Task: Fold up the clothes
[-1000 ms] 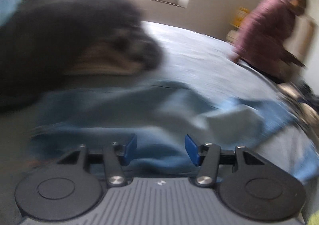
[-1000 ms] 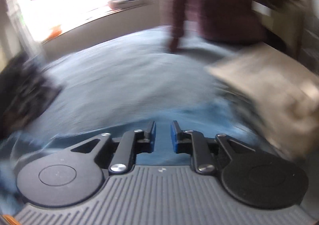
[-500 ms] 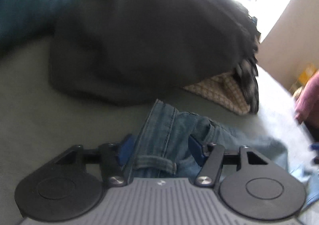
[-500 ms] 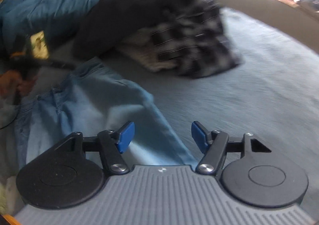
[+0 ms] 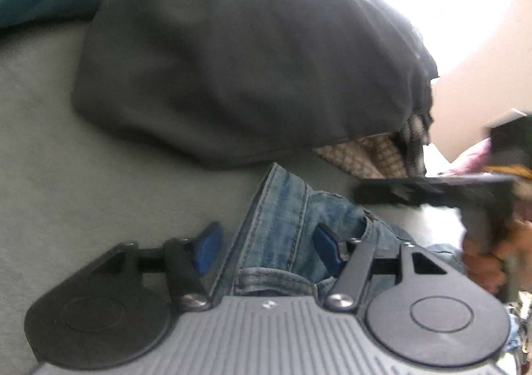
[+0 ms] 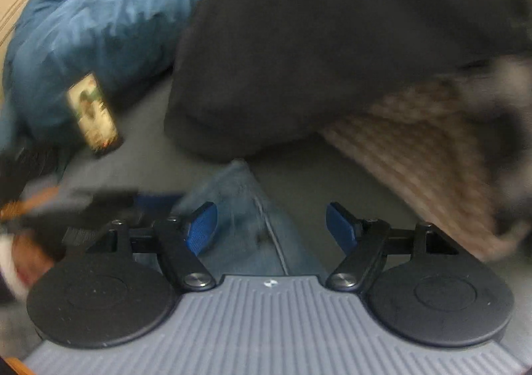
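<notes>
Blue jeans (image 5: 286, 218) lie on the grey bed; their waistband with a belt loop sits between my left gripper's (image 5: 267, 250) open blue pads. The jeans also show in the right wrist view (image 6: 252, 228), where a denim edge lies between the open pads of my right gripper (image 6: 272, 225). Neither gripper grips the cloth. The right gripper shows at the right edge of the left wrist view (image 5: 432, 190), blurred.
A big dark grey garment (image 5: 246, 55) lies just beyond the jeans, over a beige checked cloth (image 5: 362, 155) and a plaid one. A blue quilt (image 6: 99, 19) and a phone (image 6: 93, 113) lie at far left. Grey bedsheet (image 5: 66, 182) is at left.
Both grippers swung from the far side of the bed down to the jeans' waistband near the dark pile. The right gripper opened from nearly shut. The left stayed open.
</notes>
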A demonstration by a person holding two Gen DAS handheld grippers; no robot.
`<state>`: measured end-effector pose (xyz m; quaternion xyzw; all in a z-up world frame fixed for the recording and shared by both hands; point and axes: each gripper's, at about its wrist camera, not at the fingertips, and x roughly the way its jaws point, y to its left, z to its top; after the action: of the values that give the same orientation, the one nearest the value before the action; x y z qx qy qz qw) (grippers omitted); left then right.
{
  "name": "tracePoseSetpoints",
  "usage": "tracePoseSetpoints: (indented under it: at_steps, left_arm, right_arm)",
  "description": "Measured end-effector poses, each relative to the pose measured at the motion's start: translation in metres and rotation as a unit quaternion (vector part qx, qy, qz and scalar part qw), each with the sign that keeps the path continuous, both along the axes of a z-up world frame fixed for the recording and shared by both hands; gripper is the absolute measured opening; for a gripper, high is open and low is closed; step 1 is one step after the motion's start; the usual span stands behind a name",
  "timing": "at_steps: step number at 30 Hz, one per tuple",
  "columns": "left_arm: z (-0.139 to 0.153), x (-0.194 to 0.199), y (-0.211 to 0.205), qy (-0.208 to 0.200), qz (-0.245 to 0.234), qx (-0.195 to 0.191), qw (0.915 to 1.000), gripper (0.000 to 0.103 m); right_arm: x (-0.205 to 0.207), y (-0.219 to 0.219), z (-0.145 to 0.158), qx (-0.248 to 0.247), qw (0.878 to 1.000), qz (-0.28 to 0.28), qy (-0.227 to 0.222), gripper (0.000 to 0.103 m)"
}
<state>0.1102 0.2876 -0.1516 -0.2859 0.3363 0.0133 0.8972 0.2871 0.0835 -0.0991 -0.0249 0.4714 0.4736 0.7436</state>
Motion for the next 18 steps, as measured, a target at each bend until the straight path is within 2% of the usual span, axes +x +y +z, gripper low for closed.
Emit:
tracePoseSetpoints:
  at_steps: [3, 5, 8, 10, 11, 14, 16, 18]
  left_arm:
    - [-0.005, -0.005, 0.007, -0.012, -0.006, -0.02, 0.9997, 0.059]
    - [-0.006, -0.006, 0.008, -0.015, -0.012, -0.021, 0.9996, 0.059]
    - [-0.004, -0.005, 0.002, -0.015, -0.027, 0.013, 0.9994, 0.057]
    - [-0.002, -0.007, -0.006, -0.02, -0.031, 0.045, 0.9983, 0.056]
    - [-0.001, -0.008, -0.01, -0.023, -0.031, 0.061, 0.9974, 0.056]
    - [0.002, -0.012, -0.021, -0.033, -0.033, 0.108, 0.993, 0.052]
    - [0.005, -0.017, -0.02, -0.043, -0.017, 0.118, 0.992, 0.052]
    - [0.005, -0.018, -0.015, -0.042, -0.004, 0.11, 0.993, 0.054]
  right_arm:
    - [0.017, 0.023, -0.021, 0.002, 0.998, -0.011, 0.061, 0.064]
    - [0.015, 0.032, -0.025, -0.012, 0.998, 0.0, 0.06, 0.061]
    - [0.011, 0.044, -0.024, -0.035, 0.996, 0.029, 0.073, 0.029]
    - [0.006, 0.051, -0.02, -0.056, 0.996, 0.044, 0.057, 0.022]
    - [0.003, 0.054, -0.017, -0.065, 0.996, 0.052, 0.045, 0.014]
    - [-0.014, 0.061, 0.001, -0.054, 0.996, 0.075, -0.007, 0.01]
    - [-0.027, 0.065, 0.015, -0.031, 0.994, 0.097, -0.049, 0.01]
    - [-0.035, 0.067, 0.021, -0.012, 0.992, 0.105, -0.072, 0.01]
